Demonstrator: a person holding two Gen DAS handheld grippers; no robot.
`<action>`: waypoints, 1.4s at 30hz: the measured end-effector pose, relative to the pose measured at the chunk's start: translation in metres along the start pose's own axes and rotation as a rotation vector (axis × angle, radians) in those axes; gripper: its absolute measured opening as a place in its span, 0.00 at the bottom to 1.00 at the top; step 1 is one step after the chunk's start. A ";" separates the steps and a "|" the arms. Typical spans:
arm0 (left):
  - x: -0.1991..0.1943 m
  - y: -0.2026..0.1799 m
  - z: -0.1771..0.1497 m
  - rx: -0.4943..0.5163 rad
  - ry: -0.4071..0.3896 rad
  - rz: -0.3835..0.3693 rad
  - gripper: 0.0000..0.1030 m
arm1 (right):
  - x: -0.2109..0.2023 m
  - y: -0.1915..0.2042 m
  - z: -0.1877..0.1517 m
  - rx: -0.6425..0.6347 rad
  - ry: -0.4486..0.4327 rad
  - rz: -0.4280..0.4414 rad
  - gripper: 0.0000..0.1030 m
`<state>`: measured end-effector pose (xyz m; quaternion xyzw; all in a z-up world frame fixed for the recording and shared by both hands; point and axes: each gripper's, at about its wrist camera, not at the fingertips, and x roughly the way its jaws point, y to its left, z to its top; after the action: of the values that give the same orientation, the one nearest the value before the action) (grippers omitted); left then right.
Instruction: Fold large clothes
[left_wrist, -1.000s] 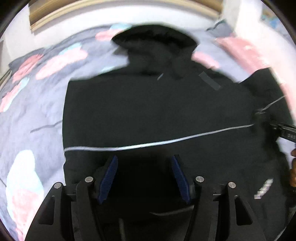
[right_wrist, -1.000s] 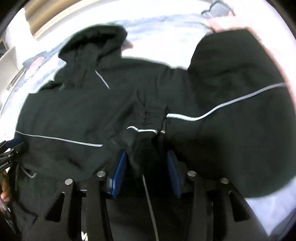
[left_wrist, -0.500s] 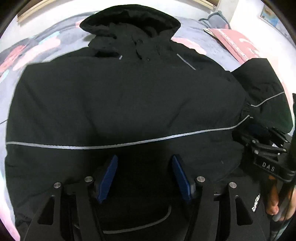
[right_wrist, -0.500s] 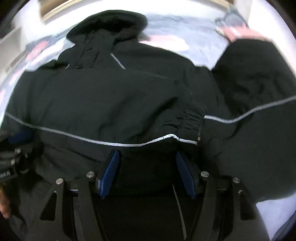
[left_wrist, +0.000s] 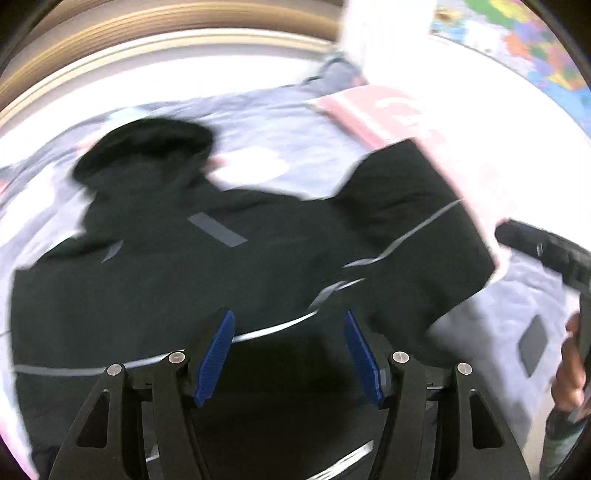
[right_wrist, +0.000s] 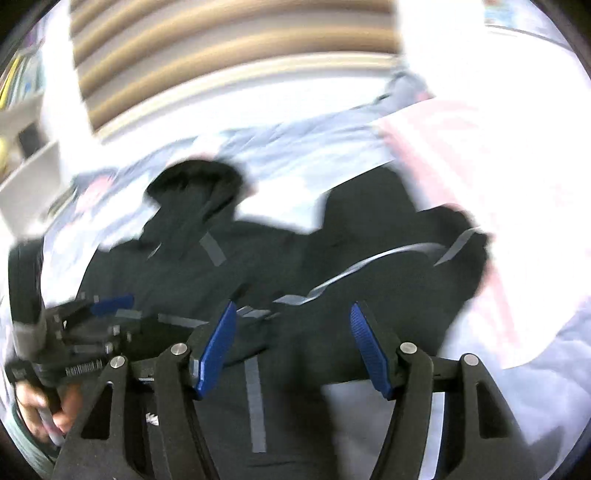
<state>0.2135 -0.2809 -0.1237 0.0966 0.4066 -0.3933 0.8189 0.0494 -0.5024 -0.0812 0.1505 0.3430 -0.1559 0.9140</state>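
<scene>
A black hooded jacket (left_wrist: 184, 288) with thin reflective stripes lies flat on the bed, hood (left_wrist: 147, 147) at the far end. One sleeve (left_wrist: 406, 206) bulges at the right, and its cuff end lies across the body. My left gripper (left_wrist: 288, 317) hovers open above the jacket's lower body with nothing between its blue pads. In the right wrist view my right gripper (right_wrist: 291, 310) is open over the jacket (right_wrist: 221, 258) near the folded-in cuff, holding nothing. The left gripper (right_wrist: 92, 325) shows at the left edge there. Both views are blurred.
The bed cover (left_wrist: 277, 140) is pale blue with pink patches. A pink flat item (left_wrist: 388, 114) lies at the far right beside the sleeve. A wooden headboard (right_wrist: 221, 55) runs behind the bed, and white shelves (right_wrist: 26, 147) stand left. A hand (left_wrist: 569, 369) holds the right gripper (left_wrist: 546, 251).
My right gripper let go of the sleeve cuff it pinched and opened. Both grippers pulled up and back from the jacket, so more bed and headboard shows.
</scene>
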 end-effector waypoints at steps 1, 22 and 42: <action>0.010 -0.016 0.007 0.006 -0.002 -0.028 0.62 | -0.004 -0.021 0.005 0.025 -0.008 -0.031 0.69; 0.133 -0.067 -0.012 0.022 0.081 -0.069 0.63 | 0.179 -0.221 0.017 0.351 0.203 -0.064 0.71; 0.091 -0.137 0.031 0.110 -0.031 -0.163 0.63 | -0.005 -0.262 0.035 0.215 -0.130 -0.191 0.12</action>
<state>0.1660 -0.4393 -0.1488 0.1020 0.3781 -0.4819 0.7839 -0.0358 -0.7525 -0.0966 0.2038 0.2771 -0.2874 0.8939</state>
